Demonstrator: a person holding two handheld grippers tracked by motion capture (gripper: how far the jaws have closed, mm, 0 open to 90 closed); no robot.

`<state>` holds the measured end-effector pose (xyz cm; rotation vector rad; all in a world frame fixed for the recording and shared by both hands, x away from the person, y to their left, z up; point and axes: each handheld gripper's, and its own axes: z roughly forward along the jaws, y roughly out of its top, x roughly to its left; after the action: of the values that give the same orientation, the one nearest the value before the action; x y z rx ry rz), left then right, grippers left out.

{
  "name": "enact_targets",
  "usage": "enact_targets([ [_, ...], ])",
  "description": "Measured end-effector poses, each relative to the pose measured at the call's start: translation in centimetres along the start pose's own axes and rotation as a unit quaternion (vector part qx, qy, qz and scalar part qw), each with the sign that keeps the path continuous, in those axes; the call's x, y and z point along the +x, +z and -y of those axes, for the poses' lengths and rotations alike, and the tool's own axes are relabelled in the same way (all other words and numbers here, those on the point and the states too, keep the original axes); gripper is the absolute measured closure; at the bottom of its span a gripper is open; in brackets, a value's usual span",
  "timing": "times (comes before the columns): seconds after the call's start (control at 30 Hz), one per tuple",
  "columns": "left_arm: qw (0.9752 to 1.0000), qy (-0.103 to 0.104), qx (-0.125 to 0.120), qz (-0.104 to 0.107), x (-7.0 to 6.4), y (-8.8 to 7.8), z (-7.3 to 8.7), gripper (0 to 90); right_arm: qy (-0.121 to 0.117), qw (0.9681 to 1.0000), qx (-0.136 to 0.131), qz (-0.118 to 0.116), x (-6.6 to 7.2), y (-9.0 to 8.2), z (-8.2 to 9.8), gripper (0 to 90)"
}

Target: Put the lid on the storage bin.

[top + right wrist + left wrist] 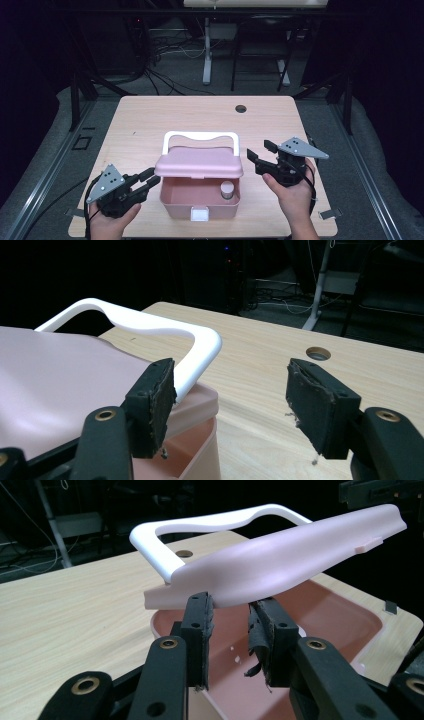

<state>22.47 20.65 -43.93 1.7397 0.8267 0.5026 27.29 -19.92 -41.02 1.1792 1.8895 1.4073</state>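
1. A pink box (pixel 200 200) stands near the front edge of the desk (pixel 140 120), about midway along it, with a small grey-capped jar (pixel 227 190) inside.
2. The left claw (pixel 150 179) sits at the box's left end, its jaws partly spread under the raised pink lid (pixel 199 162); whether they touch the lid is hard to tell.
3. The right claw (pixel 256 152), jaws spread wide and holding nothing, hangs just beside the lid's right end.
4. A white handle (pixel 200 136) rises behind the lid.
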Motion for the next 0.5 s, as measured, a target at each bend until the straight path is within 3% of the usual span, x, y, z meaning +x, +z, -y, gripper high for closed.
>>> enact_targets([
  [0.5, 1.0, -0.001, 0.009, 0.0, -0.2, -0.3, 1.7, 69.1, 0.002, 1.0, 0.005, -0.006, 0.1, 0.4, 0.2, 36.2],
])
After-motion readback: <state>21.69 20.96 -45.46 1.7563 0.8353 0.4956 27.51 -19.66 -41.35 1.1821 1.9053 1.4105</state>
